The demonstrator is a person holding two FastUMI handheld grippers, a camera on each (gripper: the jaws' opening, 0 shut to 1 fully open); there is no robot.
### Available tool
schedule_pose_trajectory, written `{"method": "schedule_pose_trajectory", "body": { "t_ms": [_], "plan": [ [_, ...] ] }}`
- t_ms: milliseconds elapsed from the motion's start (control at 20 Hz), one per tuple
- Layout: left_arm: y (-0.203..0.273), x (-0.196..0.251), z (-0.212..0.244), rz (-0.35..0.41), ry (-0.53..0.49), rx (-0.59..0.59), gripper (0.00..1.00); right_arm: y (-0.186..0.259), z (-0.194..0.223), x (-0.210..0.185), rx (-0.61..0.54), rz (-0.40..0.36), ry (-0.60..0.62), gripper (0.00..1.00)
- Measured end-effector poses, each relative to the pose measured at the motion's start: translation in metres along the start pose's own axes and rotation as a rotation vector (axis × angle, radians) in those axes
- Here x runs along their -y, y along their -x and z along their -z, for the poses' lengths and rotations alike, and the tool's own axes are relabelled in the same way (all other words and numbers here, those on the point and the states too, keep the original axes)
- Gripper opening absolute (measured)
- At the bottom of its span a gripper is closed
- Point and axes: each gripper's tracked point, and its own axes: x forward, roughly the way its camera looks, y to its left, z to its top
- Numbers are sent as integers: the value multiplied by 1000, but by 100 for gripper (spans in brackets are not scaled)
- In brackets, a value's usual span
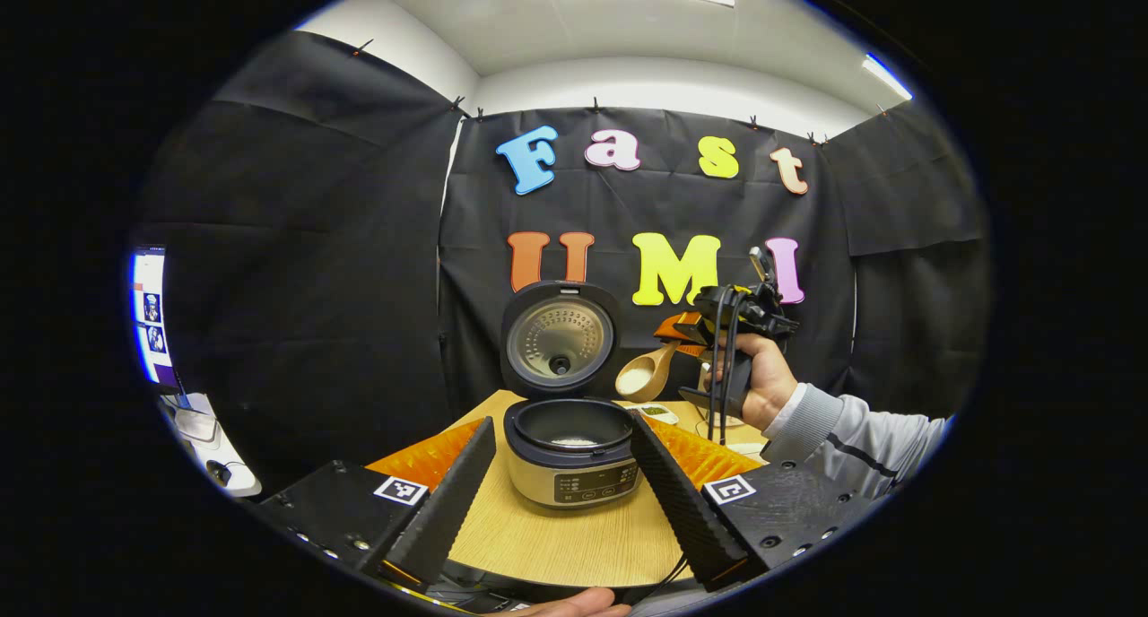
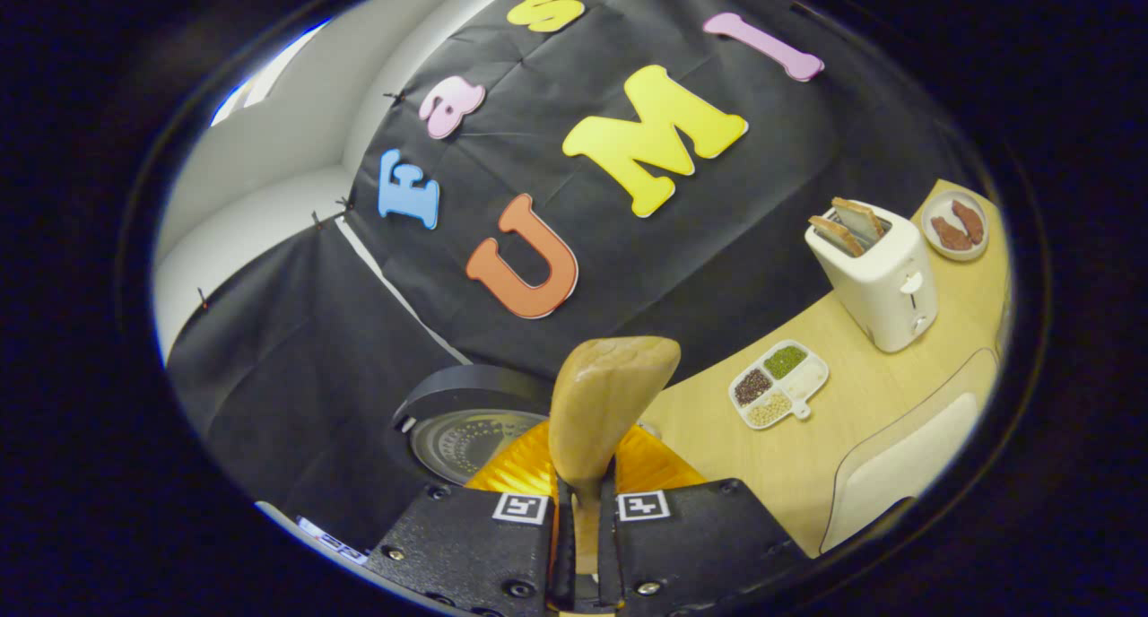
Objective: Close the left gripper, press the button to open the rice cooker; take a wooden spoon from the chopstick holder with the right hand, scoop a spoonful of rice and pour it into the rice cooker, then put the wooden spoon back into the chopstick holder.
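I see the rice cooker (image 1: 571, 456) open on the tabletop (image 1: 556, 536), between my left gripper (image 1: 563, 482)'s wide-apart jaws. My right gripper (image 2: 585, 545)'s jaws clamp the wooden spoon (image 1: 646, 377), holding rice, above and beside the cooker.

The rice cooker (image 1: 571, 460) is silver with a black lid and rim. The wooden spoon (image 2: 603, 402) is pale tan, the worktop (image 2: 861, 393) light woodgrain, the toaster (image 2: 874, 272) cream-white.

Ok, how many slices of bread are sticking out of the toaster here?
2. Both stand side by side in the slots on top of the toaster: one slice on the left, the other slice just right of it. None seem hidden.
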Motion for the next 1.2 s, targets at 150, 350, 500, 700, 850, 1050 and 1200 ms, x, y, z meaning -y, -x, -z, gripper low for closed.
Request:
{"method": "schedule_pose_trajectory", "body": {
  "t_ms": [150,350,500,700,850,1050,1200],
  "plan": [
    [1,-6,2,-15,-5,-5,96,-13,13,-7,-9,22,123,15],
    [4,-9,5,-13,-17,-15,96,-21,31,-17,-38,36,248,15],
    [3,-15,3,-23,-27,-15,96,-26,37,-28,-37,31,342,15],
    [7,-16,6,-24,-22,-19,96,-28,45,-41,-34,36,485,15],
    [8,-17,7,-30,-25,-23,96,-29,47,-51,-29,38,596,15],
    [15,-16,3,-29,-34,-11,96,-26,40,-64,1,45,738,15],
    [14,-16,2,-28,-42,-8,96,-25,39,-78,14,24,866,15]
  ]
}}
